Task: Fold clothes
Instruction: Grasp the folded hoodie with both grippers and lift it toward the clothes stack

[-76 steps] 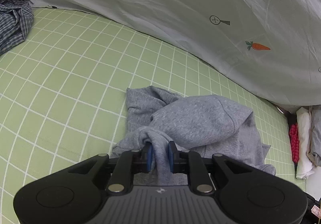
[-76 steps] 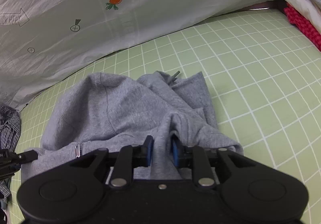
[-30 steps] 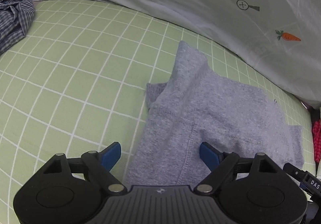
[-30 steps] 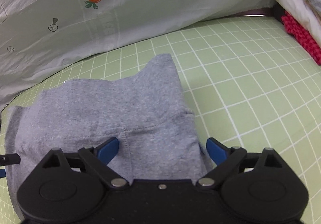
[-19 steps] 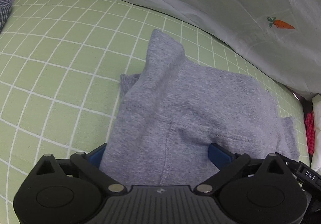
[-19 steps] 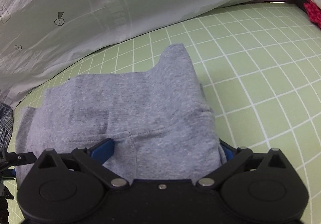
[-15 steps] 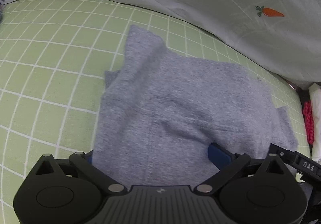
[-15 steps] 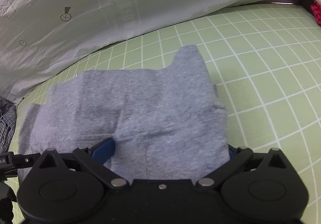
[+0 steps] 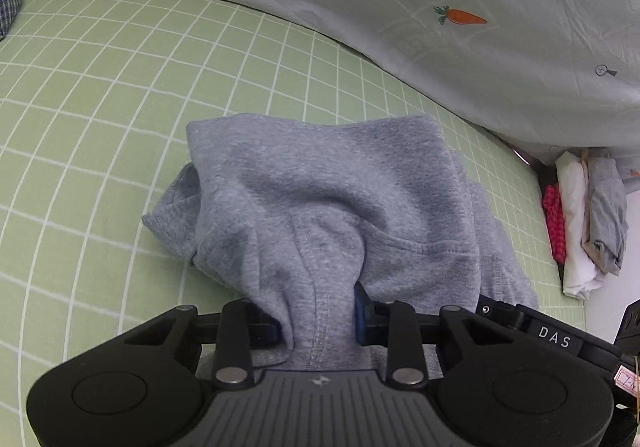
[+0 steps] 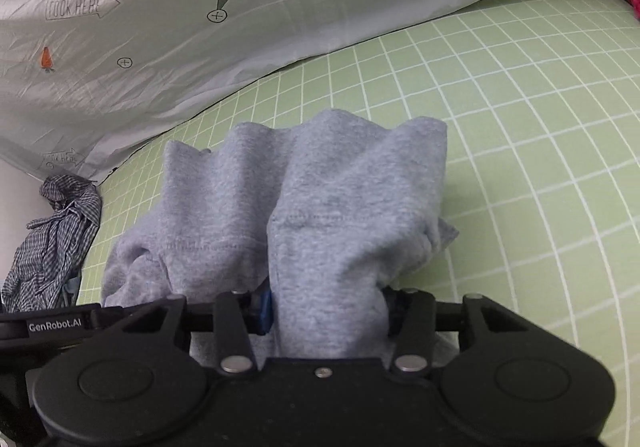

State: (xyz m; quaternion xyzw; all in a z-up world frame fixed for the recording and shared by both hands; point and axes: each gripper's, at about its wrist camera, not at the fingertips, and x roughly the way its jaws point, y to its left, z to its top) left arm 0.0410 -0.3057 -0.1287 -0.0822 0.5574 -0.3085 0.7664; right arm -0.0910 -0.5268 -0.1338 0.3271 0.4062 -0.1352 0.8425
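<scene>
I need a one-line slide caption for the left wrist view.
Left tool pinches a grey sweatshirt on the green grid sheet.

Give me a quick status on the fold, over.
Left gripper and right gripper both shut on the sweatshirt. Near edge bunched and lifted off the sheet. Nothing in the way.
</scene>
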